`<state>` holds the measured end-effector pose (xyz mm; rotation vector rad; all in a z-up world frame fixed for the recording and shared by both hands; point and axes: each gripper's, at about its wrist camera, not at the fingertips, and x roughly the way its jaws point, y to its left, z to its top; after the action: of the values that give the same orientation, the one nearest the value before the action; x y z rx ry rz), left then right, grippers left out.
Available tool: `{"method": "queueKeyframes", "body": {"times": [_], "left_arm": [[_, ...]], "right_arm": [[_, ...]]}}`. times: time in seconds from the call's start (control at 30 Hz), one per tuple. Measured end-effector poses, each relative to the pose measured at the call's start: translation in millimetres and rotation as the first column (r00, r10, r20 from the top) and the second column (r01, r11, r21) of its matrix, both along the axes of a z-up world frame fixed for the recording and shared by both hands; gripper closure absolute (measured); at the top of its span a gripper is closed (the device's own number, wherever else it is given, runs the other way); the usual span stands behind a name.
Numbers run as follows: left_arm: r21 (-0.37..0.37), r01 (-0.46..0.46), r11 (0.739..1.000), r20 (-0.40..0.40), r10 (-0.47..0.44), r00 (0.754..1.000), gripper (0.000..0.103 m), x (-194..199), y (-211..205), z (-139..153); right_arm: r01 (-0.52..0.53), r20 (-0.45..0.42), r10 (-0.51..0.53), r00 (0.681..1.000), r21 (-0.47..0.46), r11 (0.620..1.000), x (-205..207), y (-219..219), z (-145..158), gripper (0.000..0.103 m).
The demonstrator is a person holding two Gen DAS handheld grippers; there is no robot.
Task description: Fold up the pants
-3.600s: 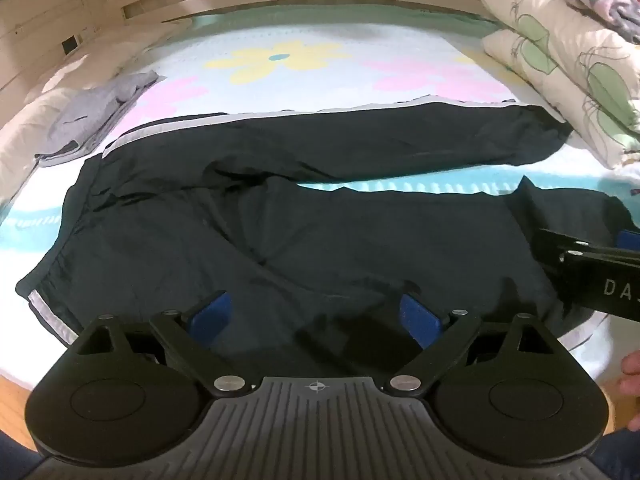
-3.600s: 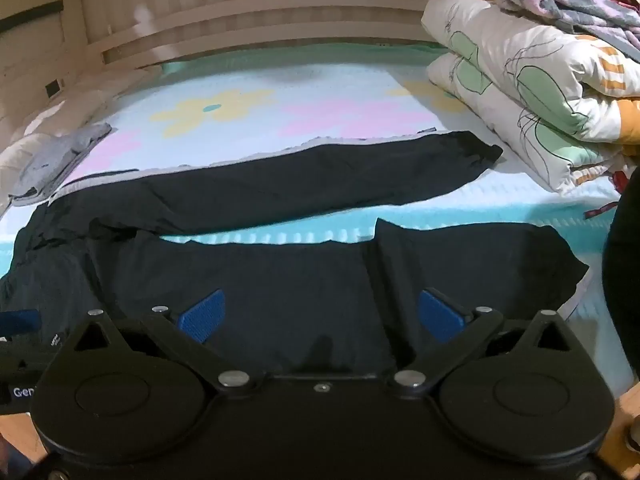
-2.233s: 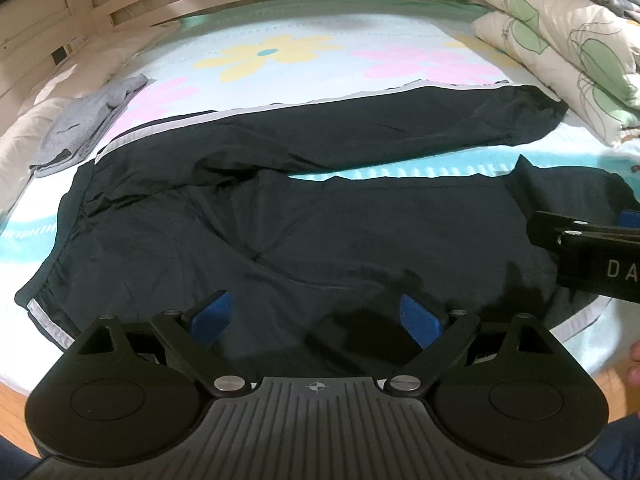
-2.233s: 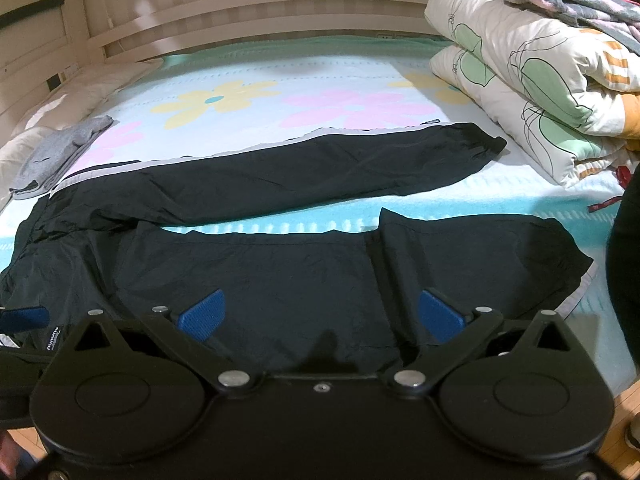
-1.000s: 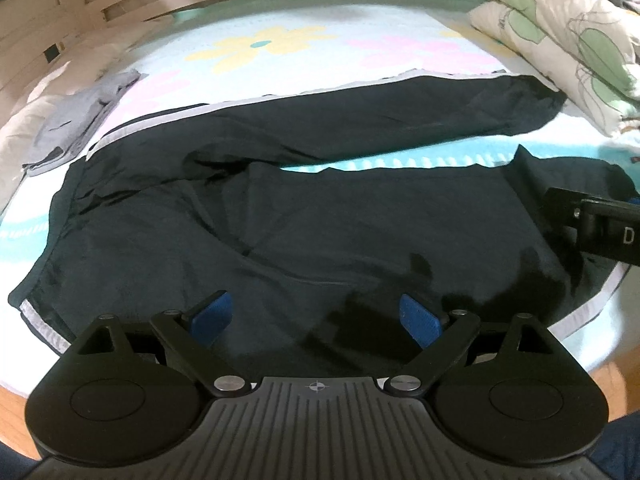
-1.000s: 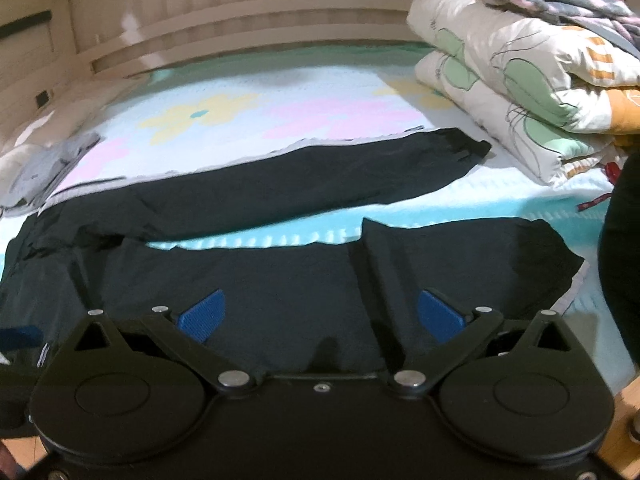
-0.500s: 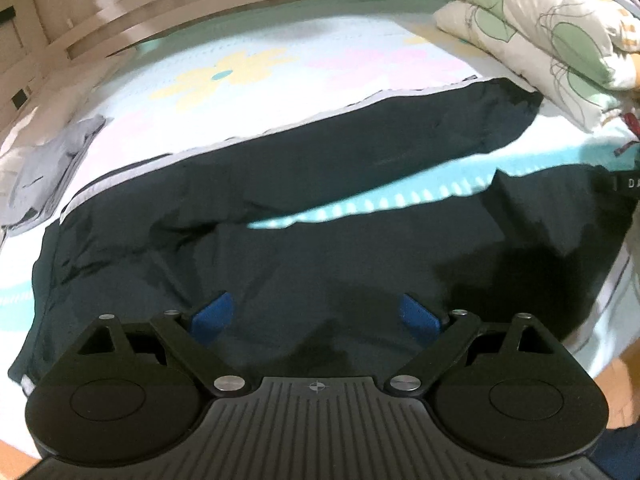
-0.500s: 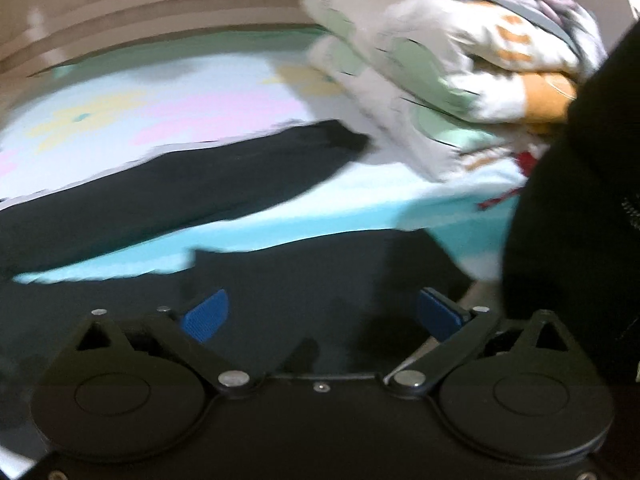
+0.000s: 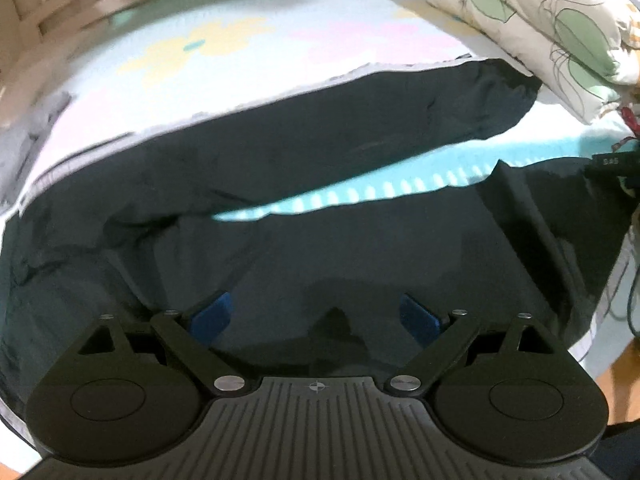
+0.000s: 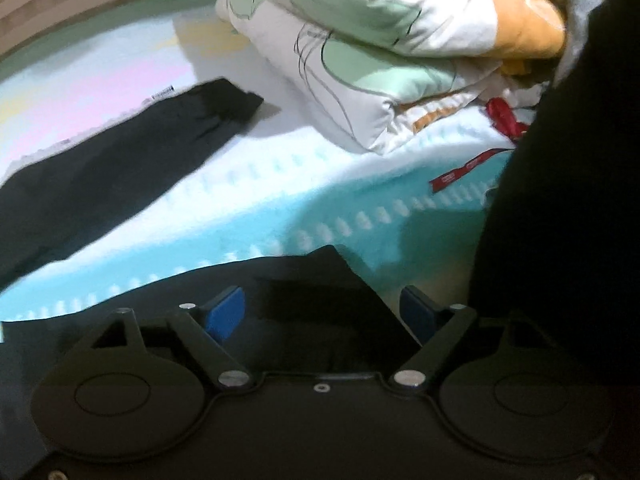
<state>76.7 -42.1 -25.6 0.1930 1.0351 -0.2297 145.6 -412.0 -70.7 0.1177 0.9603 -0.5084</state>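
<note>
Black pants (image 9: pixel 304 160) with a pale side stripe lie spread on the flowered bed sheet (image 9: pixel 280 40), legs apart and running to the right. My left gripper (image 9: pixel 316 316) hovers open over the near leg, nothing between its blue pads. In the right wrist view the far leg's cuff (image 10: pixel 224 108) lies at upper left. The near leg's cuff end (image 10: pixel 320 280) sits between the blue pads of my right gripper (image 10: pixel 324 312), whose jaws are closing; the pads do not press on the cloth. A black part of the right gripper (image 9: pixel 612 164) shows at the left view's right edge.
A folded flowered quilt (image 10: pixel 360 60) is stacked at the right side of the bed, close behind the cuffs. Red tags (image 10: pixel 468 168) lie on the sheet. A dark shape (image 10: pixel 560 200) fills the right edge of the right wrist view. A grey garment (image 9: pixel 32 136) lies at left.
The right gripper swung right and down to the near leg's cuff, with the quilt now close ahead, and its jaws narrowed a little. The left gripper shifted right along the near leg, still open.
</note>
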Motion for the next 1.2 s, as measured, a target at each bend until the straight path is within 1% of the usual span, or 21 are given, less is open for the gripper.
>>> {"method": "queueKeyframes", "body": {"times": [0.13, 0.17, 0.2, 0.23, 0.27, 0.3, 0.43, 0.47, 0.57, 0.63, 0.67, 0.7, 0.73, 0.8, 0.83, 0.9, 0.93, 0.97, 1.03, 1.1, 1.2], "left_arm": [[0.004, -0.026, 1.0, -0.011, 0.026, 1.0, 0.012, 2, 8, -5], [0.003, -0.031, 1.0, -0.019, 0.031, 0.999, 0.012, 3, 9, -6], [0.001, -0.036, 0.999, -0.026, 0.036, 0.999, 0.012, 4, 10, -7], [-0.002, -0.041, 0.999, -0.033, 0.041, 0.999, 0.012, 5, 10, -8], [-0.006, -0.046, 0.999, -0.038, 0.046, 0.998, 0.012, 5, 11, -8], [-0.011, -0.049, 0.999, -0.041, 0.049, 0.998, 0.012, 5, 11, -8], [0.004, -0.042, 0.999, -0.023, 0.042, 0.999, 0.012, 2, 9, -7], [0.011, -0.041, 0.999, -0.014, 0.041, 0.999, 0.012, 2, 9, -7], [0.023, -0.041, 0.999, -0.008, 0.041, 0.999, 0.012, 1, 8, -8], [0.026, -0.043, 0.999, -0.013, 0.043, 0.999, 0.012, 0, 9, -9], [0.026, -0.045, 0.999, -0.014, 0.045, 0.999, 0.012, 0, 10, -9], [0.027, -0.047, 0.999, -0.012, 0.047, 0.999, 0.012, -1, 11, -7], [0.028, -0.049, 0.998, -0.006, 0.049, 0.999, 0.012, -1, 13, -6], [0.029, -0.061, 0.998, 0.016, 0.06, 0.998, 0.012, -1, 18, 0], [0.026, -0.072, 0.997, 0.031, 0.071, 0.997, 0.012, -1, 22, 4], [0.026, -0.093, 0.995, 0.047, 0.091, 0.995, 0.012, 2, 28, 10], [0.027, -0.104, 0.994, 0.055, 0.103, 0.993, 0.012, 5, 32, 15], [0.027, -0.113, 0.993, 0.064, 0.111, 0.992, 0.012, 8, 36, 18], [0.029, -0.128, 0.991, 0.08, 0.126, 0.989, 0.012, 15, 43, 26], [0.015, -0.15, 0.989, 0.077, 0.148, 0.986, 0.012, 25, 52, 34], [-0.016, -0.184, 0.983, 0.059, 0.185, 0.981, 0.012, 43, 68, 42]], "right_arm": [[-0.029, -0.061, 0.031, 0.998, 0.035, 0.999, 12, -1, -15, 0.021], [-0.02, -0.046, 0.022, 0.999, 0.053, 0.998, 12, -3, -17, 0.026], [-0.015, -0.032, 0.017, 0.999, 0.062, 0.998, 12, -5, -16, 0.034], [-0.018, -0.03, 0.02, 0.999, 0.066, 0.998, 12, -5, -16, 0.038], [-0.026, -0.03, 0.027, 0.999, 0.058, 0.998, 12, -4, -15, 0.049], [-0.032, -0.03, 0.033, 0.999, 0.042, 0.999, 12, -3, -14, 0.065], [-0.067, -0.064, 0.065, 0.996, -0.032, 0.997, 15, 5, -16, 0.07], [-0.059, -0.08, 0.053, 0.995, -0.069, 0.996, 16, 6, -17, 0.072], [0.014, -0.126, -0.034, 0.991, -0.154, 0.988, 18, 4, -20, 0.072], [0.03, -0.136, -0.055, 0.989, -0.182, 0.983, 17, 5, -22, 0.064], [0.021, -0.131, -0.046, 0.99, -0.189, 0.982, 16, 7, -22, 0.05], [0.02, -0.119, -0.044, 0.992, -0.192, 0.981, 15, 8, -19, 0.03], [0.029, -0.09, -0.046, 0.995, -0.182, 0.983, 13, 8, -15, 0.024], [0.048, -0.009, -0.05, 0.999, -0.145, 0.988, 8, 12, 1, 0.019], [0.053, 0.021, -0.051, 0.999, -0.144, 0.988, 8, 16, 10, 0.018], [0.008, 0.113, 0.006, 0.994, -0.122, 0.992, 7, 28, 29, 0.014], [-0.024, 0.15, 0.04, 0.988, -0.108, 0.994, 7, 36, 37, 0.014], [-0.065, 0.186, 0.082, 0.979, -0.096, 0.993, 9, 47, 47, 0.013], [-0.132, 0.233, 0.151, 0.961, -0.093, 0.987, 14, 68, 60, 0.008], [-0.213, 0.273, 0.227, 0.935, -0.078, 0.974, 22, 91, 69, 0.006], [-0.351, 0.309, 0.347, 0.885, -0.046, 0.935, 39, 123, 79, 0.005]]}}
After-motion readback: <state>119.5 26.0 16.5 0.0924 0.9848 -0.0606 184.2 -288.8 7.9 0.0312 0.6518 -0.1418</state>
